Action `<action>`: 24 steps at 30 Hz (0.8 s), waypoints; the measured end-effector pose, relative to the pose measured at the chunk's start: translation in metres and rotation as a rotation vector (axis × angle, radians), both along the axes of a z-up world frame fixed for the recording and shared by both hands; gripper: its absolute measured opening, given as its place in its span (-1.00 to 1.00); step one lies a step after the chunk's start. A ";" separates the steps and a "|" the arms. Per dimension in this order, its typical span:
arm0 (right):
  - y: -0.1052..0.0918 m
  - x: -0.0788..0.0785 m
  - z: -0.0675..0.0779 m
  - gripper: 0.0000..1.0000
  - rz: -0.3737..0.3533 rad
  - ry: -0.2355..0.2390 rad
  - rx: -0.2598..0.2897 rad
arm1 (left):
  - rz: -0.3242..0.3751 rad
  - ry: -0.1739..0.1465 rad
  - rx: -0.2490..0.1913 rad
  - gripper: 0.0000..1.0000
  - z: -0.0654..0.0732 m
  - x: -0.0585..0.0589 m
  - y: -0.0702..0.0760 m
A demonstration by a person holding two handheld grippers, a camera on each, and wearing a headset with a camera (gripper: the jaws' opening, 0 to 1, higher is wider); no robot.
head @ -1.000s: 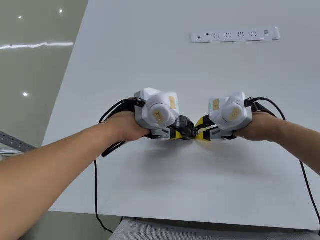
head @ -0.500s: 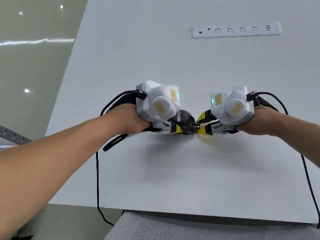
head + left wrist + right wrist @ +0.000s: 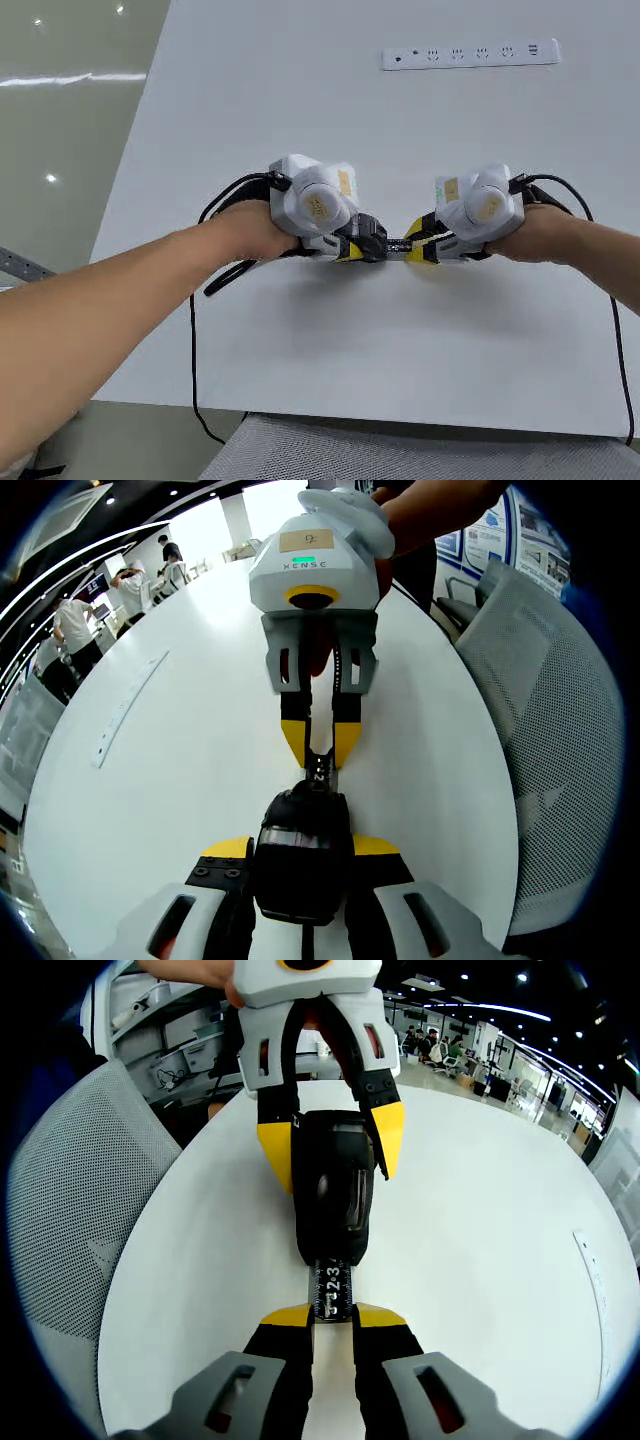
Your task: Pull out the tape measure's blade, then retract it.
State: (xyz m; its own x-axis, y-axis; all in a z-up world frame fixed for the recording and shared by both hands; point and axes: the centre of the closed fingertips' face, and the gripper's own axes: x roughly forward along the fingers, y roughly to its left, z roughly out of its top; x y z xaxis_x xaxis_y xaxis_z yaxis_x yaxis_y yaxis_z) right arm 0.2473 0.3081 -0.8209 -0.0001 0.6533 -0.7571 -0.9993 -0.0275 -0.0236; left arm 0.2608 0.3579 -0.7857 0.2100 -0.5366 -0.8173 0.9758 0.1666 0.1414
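Black rounded tape-measure case (image 3: 370, 240), clamped in left gripper (image 3: 352, 248); short numbered blade (image 3: 333, 1290) pinched by near-closed right gripper (image 3: 420, 248). Long white power strip (image 3: 470, 55) at far edge of worktop (image 3: 300, 120).

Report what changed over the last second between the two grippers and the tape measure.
The right gripper moved to the person's right, drawing a short length of blade out of the tape measure case; the gap between the grippers widened. The left gripper stayed clamped on the case, the right gripper on the blade. The power strip kept its place.
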 end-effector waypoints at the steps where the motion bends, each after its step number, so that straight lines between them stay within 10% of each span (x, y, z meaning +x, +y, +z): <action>1: -0.001 0.000 0.000 -0.79 -0.002 -0.001 0.000 | 0.000 0.000 0.001 -0.39 0.000 0.000 0.000; 24: -0.027 0.001 0.001 -0.79 -0.013 0.011 -0.020 | 0.002 0.004 0.005 -0.40 0.001 0.000 0.001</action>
State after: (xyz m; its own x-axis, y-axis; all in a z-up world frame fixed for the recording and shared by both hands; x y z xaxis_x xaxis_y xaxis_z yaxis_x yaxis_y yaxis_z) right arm 0.2480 0.2809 -0.8197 0.0002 0.6378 -0.7702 -0.9998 -0.0144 -0.0121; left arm 0.2606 0.3585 -0.7849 0.2080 -0.5321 -0.8208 0.9761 0.1674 0.1388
